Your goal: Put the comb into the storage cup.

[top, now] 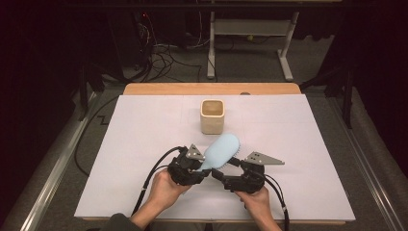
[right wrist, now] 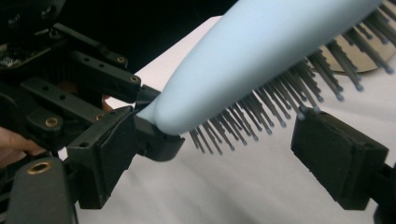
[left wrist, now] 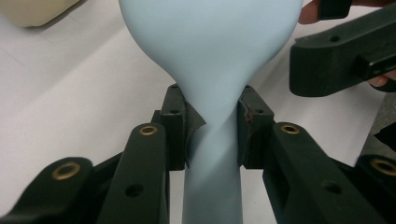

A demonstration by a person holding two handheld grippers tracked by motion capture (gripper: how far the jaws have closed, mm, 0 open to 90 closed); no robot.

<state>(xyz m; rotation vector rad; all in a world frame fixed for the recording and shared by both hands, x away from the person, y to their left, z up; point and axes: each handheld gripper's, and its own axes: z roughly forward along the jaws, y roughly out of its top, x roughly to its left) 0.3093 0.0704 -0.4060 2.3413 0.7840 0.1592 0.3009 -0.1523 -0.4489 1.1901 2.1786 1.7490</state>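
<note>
A light-blue hairbrush [top: 222, 150] with dark bristles hangs just above the white sheet, head pointing toward the far right. My left gripper [top: 201, 166] is shut on the narrow neck of its handle; in the left gripper view both pads press the hairbrush [left wrist: 210, 46] from either side. My right gripper [top: 226, 168] stands open under the brush head. In the right gripper view the bristles of the hairbrush [right wrist: 261, 60] hang between its wide-apart pads, and one pad [right wrist: 336, 158] sits close to the bristle tips. The left gripper [right wrist: 149, 121] appears there clamping the brush.
A cream square cup [top: 212, 116] stands upright on the white sheet [top: 144, 144] beyond the brush. The wooden table edge [top: 211, 88] runs along the far side. Cables trail from both grippers toward the near edge.
</note>
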